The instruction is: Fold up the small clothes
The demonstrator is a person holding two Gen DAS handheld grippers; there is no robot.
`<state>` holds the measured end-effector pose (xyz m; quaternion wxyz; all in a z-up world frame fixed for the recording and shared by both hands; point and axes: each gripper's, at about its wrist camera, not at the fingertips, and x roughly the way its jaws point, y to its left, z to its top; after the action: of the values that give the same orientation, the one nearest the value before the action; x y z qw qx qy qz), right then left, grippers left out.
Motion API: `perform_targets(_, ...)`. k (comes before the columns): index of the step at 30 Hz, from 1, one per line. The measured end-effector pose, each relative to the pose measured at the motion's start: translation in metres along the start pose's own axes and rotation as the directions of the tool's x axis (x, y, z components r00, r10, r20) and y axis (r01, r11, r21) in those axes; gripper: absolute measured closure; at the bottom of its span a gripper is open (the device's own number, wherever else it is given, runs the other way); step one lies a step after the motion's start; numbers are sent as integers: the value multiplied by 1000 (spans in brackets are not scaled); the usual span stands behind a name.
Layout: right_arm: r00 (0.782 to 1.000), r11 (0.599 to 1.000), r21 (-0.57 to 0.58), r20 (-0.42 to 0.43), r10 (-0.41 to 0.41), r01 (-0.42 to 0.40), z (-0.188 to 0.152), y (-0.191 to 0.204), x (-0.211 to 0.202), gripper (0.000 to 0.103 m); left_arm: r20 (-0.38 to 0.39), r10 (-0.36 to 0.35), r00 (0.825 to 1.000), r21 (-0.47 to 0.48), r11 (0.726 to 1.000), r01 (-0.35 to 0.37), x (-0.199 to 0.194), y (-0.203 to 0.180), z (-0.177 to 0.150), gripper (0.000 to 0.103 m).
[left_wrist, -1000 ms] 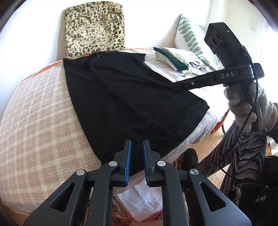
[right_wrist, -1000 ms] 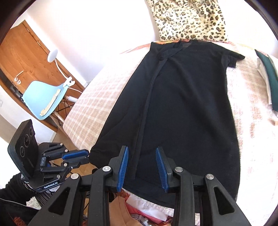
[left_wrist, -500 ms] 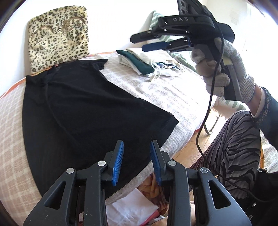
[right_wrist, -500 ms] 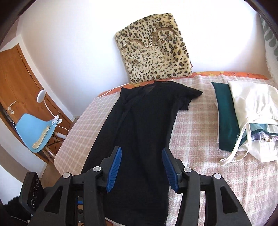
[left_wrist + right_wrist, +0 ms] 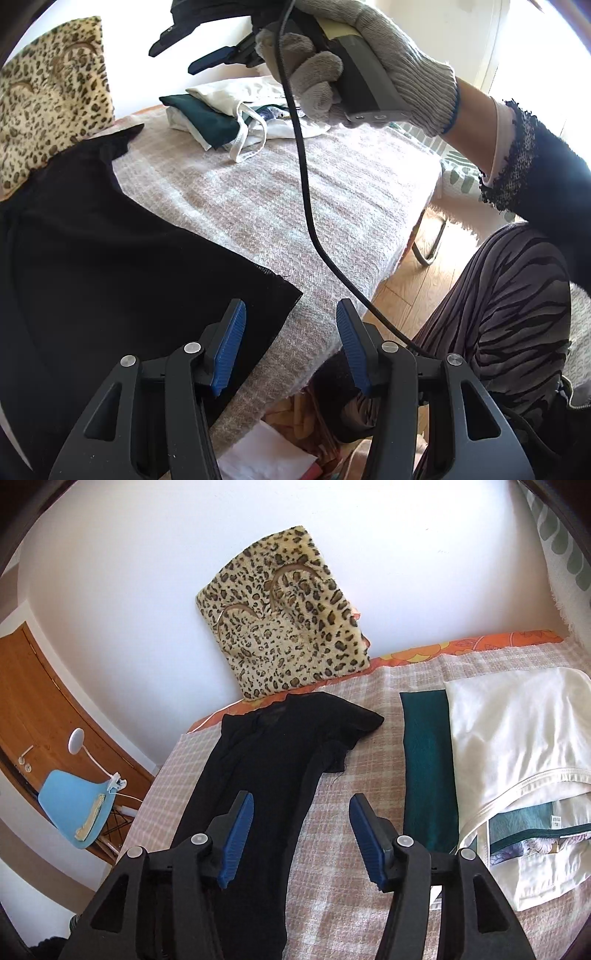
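A black garment [image 5: 110,258] lies spread flat on the checked bed cover [image 5: 295,184], its hem corner near the bed's front edge. It also shows in the right wrist view [image 5: 273,775], with its short sleeve toward the leopard cushion. My left gripper [image 5: 288,347] is open and empty just above the hem corner. My right gripper [image 5: 301,834] is open and empty, above the garment's right edge; it also shows high up in the left wrist view [image 5: 207,51], held by a gloved hand.
A leopard cushion [image 5: 284,627] leans on the wall behind the garment. A pile of folded clothes, dark green [image 5: 428,768] and white [image 5: 517,738], lies at the right. A blue chair [image 5: 74,812] and wooden door stand left of the bed. The person's striped leg [image 5: 498,314] is beside the bed.
Both grippers have opened wider. The right gripper rose and swung toward the far end of the bed. The left gripper shifted right to the hem corner.
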<state>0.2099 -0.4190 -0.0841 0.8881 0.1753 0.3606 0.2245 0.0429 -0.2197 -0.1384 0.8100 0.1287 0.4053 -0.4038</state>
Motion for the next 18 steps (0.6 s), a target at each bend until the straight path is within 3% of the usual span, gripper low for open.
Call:
perform_targets(3, 1000, 1000, 14, 2, 4, -4, 15, -11, 12, 44, -29, 51, 998, 24, 998, -51, 11, -3, 1, 53)
perform_targets(6, 1000, 1000, 1, -5, 11, -11, 32, -14, 29, 43, -48, 31, 998, -54, 998, -34, 18, 9, 0, 53)
perform_targets(12, 997, 999, -36, -75, 1, -4, 62, -18, 83, 43, -4, 59, 998, -80, 995, -59, 21, 8, 0, 56)
perform_targets(15, 993, 999, -43, -114, -26, 21, 71, -23, 110, 43, 18, 82, 996, -89, 993, -80, 22, 7, 1, 65)
perform_targets(18, 990, 998, -55, -135, -44, 37, 77, -29, 133, 43, 40, 80, 996, -123, 990, -75, 22, 14, 2, 84)
